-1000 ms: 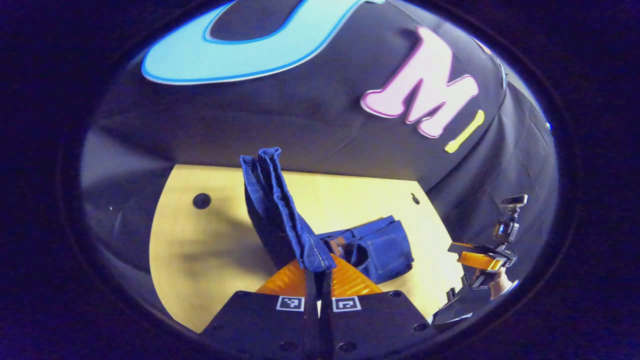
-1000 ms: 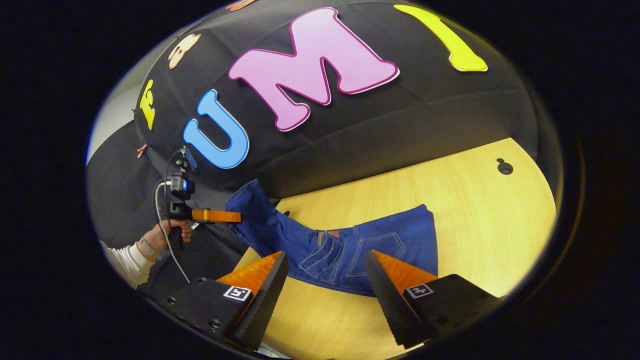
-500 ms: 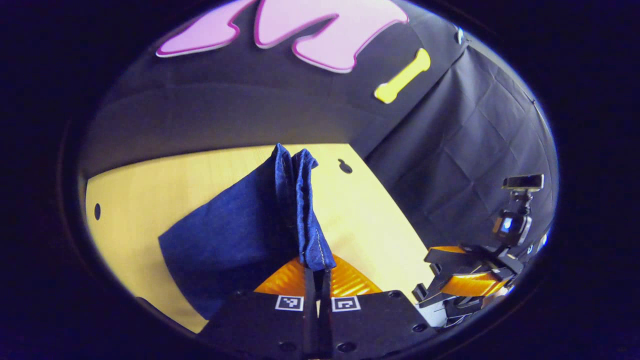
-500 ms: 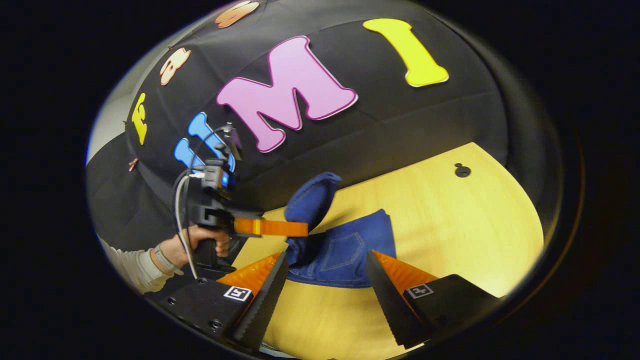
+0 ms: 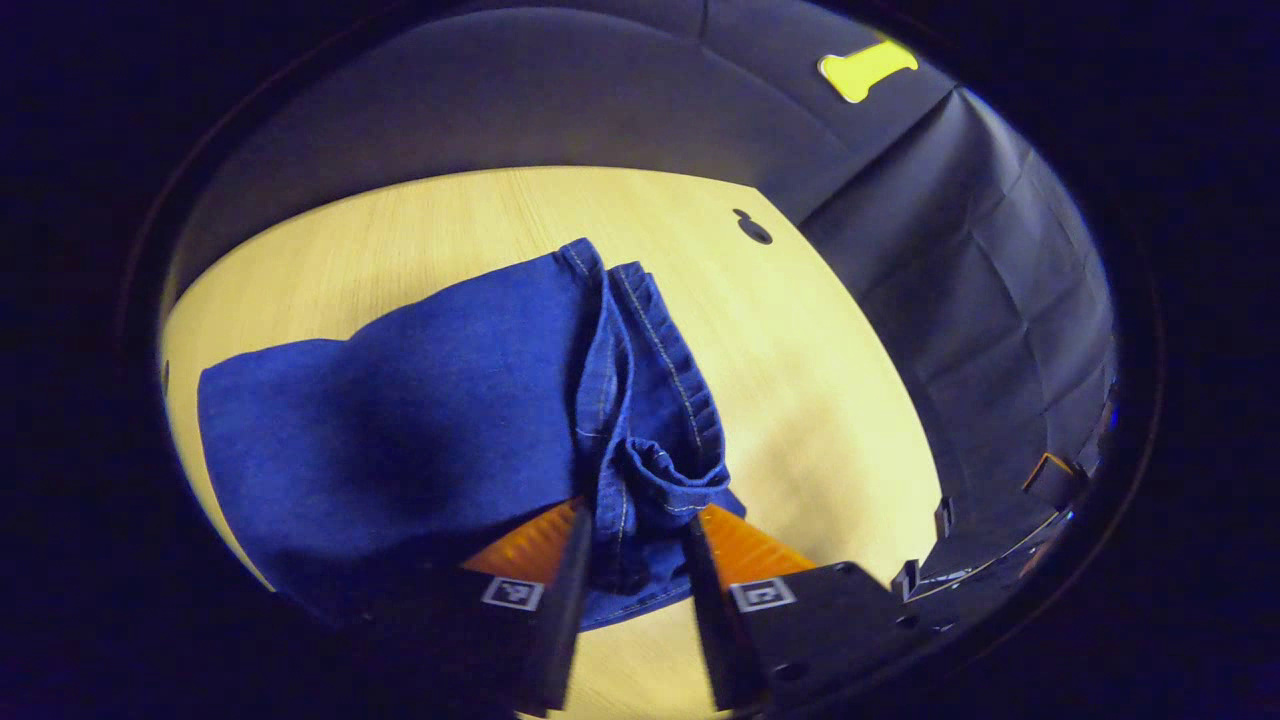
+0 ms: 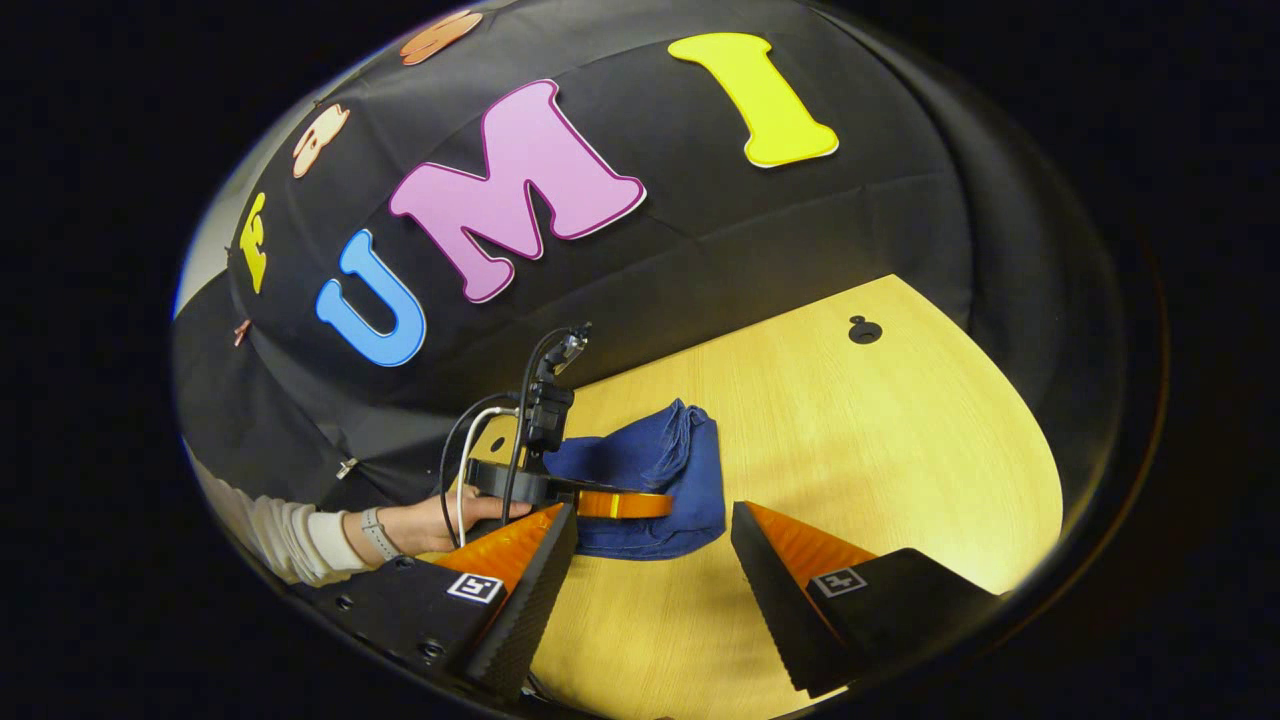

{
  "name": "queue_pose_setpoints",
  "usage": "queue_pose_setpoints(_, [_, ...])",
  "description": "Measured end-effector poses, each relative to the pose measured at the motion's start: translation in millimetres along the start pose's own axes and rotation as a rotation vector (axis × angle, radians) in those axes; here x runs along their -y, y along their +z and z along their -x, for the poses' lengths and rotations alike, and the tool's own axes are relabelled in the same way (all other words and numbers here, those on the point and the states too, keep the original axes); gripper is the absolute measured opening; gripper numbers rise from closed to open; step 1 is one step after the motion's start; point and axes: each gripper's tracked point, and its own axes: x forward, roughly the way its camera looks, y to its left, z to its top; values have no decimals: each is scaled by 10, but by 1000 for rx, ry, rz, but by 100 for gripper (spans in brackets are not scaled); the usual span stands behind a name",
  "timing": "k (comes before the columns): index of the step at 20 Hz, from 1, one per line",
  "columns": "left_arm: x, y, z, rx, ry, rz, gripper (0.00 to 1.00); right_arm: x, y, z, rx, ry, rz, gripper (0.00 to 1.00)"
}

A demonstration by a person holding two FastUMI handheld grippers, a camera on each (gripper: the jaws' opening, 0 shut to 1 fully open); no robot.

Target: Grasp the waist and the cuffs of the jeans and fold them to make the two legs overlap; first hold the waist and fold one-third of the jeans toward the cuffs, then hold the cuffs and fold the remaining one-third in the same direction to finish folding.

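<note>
On the tabletop [image 6: 880, 440] I see the jeans [image 5: 420, 430] folded into a flat bundle, cuffs [image 5: 650, 400] stacked on top, hems running away from my left gripper [image 5: 628, 560]. Its fingers are apart around the cuffs; right gripper [image 6: 650, 560] fingers apart, nothing between.

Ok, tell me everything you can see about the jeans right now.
The jeans are dark blue denim with pale stitching, folded into a compact stack lying on the light wooden table. The hemmed cuffs lie bunched on top at one edge. The left gripper, jaws parted, straddles the cuff end; whether it touches is unclear.
</note>
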Motion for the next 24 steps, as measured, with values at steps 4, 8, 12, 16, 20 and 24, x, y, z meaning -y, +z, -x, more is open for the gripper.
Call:
queue_pose_setpoints(4, [289,264,459,175,-20,-39,98,-118,128,-11,8,28,38,95])
queue_pose_setpoints(8, [338,408,1348,430,45,-156,98,-213,350,119,92,-5,150,95])
queue_pose_setpoints(12, [444,3,2285,606,158,-211,97,-555,512,500,216,-9,225,96])
queue_pose_setpoints(16, [668,-701,3236,774,240,-137,97,-879,524,1098,298,-51,369,97])
queue_pose_setpoints(20, [994,-1349,4109,945,351,-177,96,-1195,531,1811,412,-98,459,96])
queue_pose_setpoints(24, [1230,-1786,4629,1043,431,-172,92,-1389,508,2336,483,-155,523,96])
